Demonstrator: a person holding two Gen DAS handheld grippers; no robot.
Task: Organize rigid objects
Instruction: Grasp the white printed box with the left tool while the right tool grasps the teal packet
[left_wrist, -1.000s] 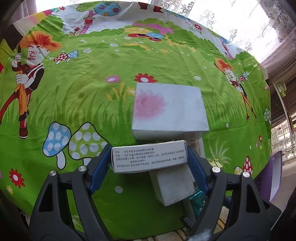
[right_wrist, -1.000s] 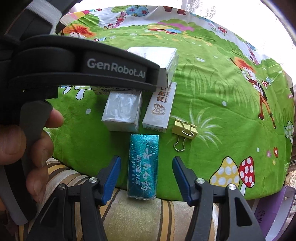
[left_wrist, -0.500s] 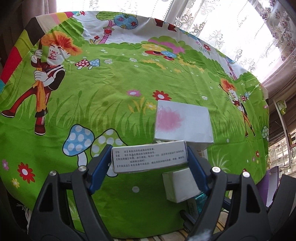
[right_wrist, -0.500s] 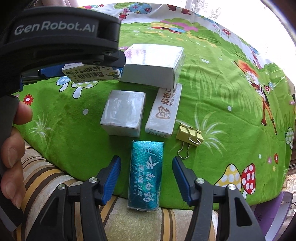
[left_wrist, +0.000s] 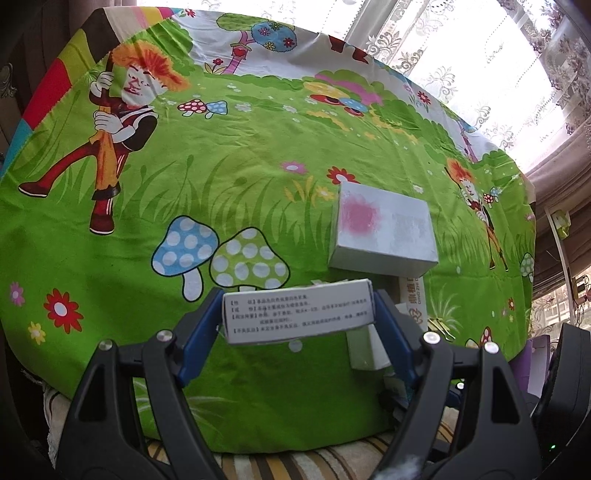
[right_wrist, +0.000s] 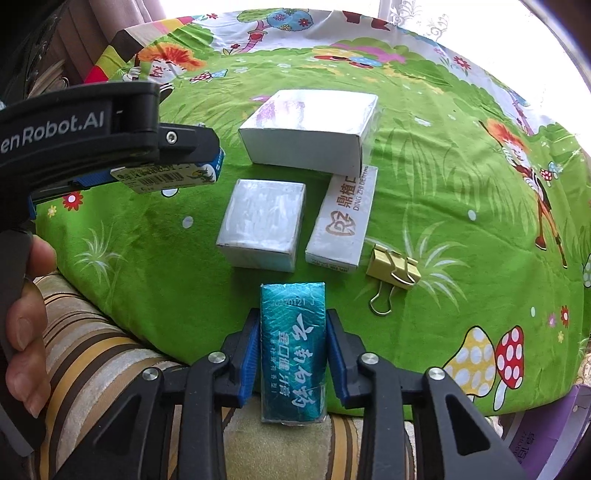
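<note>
The right gripper (right_wrist: 291, 354) jaws have just been closing and are now clamped on the teal pack (right_wrist: 292, 347) at the near cloth (right_wrist: 147, 288) edge; judged ready for lifting. The printed white box (left_wrist: 297, 312) is held clamped in the left gripper (left_wrist: 297, 314), carried leftward off the box cluster.

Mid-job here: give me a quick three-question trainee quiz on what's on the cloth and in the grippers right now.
1. True or false: the left gripper holds a printed white box.
2. What lies between the right gripper's jaws?
A. binder clip
B. teal packet
C. nothing
3. Which item lies right of the DING ZHI box in the right wrist view?

Key:
1. True.
2. B, the teal packet; the jaws have just been closing on it.
3. The gold binder clip.
</note>
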